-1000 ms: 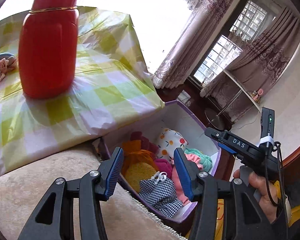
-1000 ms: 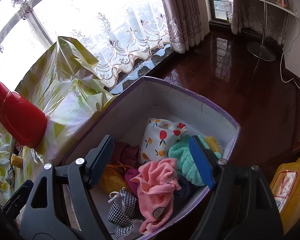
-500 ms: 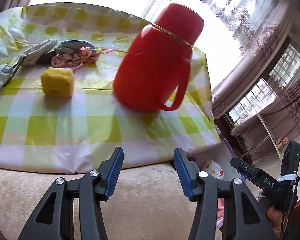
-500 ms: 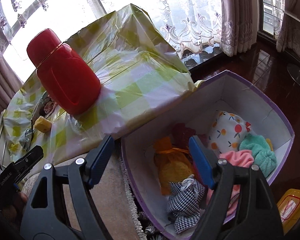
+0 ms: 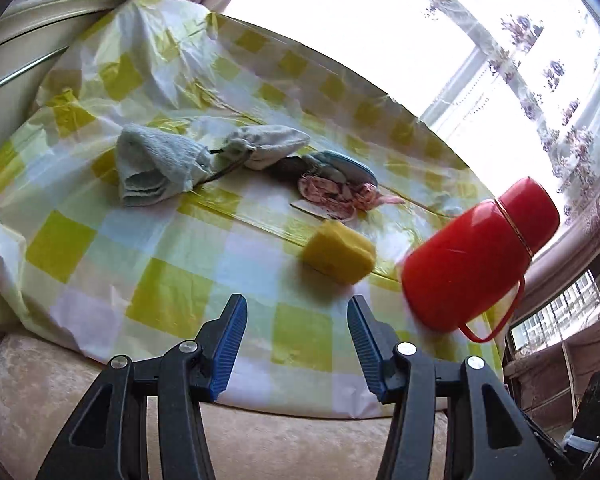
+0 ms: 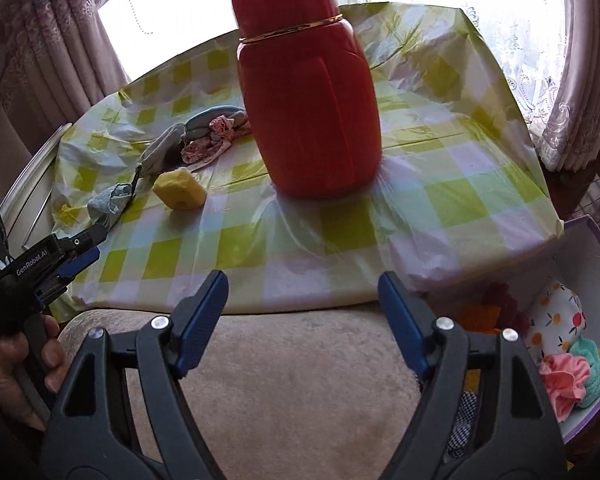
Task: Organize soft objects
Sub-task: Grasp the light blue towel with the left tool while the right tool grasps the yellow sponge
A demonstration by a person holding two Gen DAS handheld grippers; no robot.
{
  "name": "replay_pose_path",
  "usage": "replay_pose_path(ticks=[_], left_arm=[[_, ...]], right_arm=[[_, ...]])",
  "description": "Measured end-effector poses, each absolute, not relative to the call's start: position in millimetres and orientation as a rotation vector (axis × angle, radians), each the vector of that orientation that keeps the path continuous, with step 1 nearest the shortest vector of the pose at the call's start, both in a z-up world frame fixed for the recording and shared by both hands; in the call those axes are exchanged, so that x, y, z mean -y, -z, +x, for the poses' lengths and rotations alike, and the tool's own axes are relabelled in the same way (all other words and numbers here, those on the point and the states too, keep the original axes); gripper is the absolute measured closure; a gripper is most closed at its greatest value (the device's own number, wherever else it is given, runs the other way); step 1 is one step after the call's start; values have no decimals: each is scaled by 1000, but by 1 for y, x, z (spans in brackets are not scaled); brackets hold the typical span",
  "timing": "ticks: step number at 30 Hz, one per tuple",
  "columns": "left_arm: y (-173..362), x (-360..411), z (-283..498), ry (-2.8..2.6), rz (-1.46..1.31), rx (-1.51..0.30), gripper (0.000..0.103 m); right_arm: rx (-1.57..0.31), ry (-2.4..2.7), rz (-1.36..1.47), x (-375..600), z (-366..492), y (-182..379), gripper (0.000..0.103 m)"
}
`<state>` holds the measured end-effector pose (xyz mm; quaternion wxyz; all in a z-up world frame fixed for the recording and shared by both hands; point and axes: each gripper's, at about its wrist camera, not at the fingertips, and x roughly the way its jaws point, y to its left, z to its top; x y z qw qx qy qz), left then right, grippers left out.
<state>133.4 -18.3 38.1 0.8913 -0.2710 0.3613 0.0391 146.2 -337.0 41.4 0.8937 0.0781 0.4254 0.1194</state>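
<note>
On the checked tablecloth (image 5: 172, 288) lie a yellow sponge (image 5: 339, 254) (image 6: 180, 190), a pale blue towel (image 5: 156, 164), a grey drawstring pouch (image 5: 266, 146), and a pink floral cloth (image 5: 336, 194) against a blue pouch (image 5: 346, 166). My left gripper (image 5: 294, 312) hovers open over the table's near edge, just short of the sponge, nothing between its jaws. My right gripper (image 6: 302, 292) is open and empty over the beige cushion (image 6: 284, 368), facing the table. The left gripper (image 6: 82, 248) also shows at the left of the right wrist view.
A tall red thermos (image 5: 476, 252) (image 6: 306, 92) stands on the table right of the sponge. A purple-rimmed box (image 6: 596, 240) with several soft items sits low at the right. A hand (image 6: 24, 364) grips the left tool. Curtains and bright windows lie behind.
Both grippers swung left, away from the box and toward the table. The box has slid out of the left view and to the right edge of the right view. Jaws kept their width.
</note>
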Motion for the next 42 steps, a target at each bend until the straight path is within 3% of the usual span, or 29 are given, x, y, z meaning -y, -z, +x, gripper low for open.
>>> replay_pose_path(ticks=[18, 24, 33, 36, 42], left_arm=[[-19, -99, 168, -394, -805, -662, 40], [-10, -122, 191, -450, -863, -640, 31], [10, -127, 220, -452, -835, -661, 31], [14, -123, 222, -455, -797, -659, 32], [15, -117, 227, -451, -728, -661, 55]], right_arm=[[-866, -301, 95, 207, 217, -18, 23], [-860, -319, 68, 177, 238, -13, 23], [-862, -310, 68, 155, 264, -1, 18], [-856, -299, 66, 151, 271, 0, 18], [-858, -275, 62, 142, 282, 7, 18]])
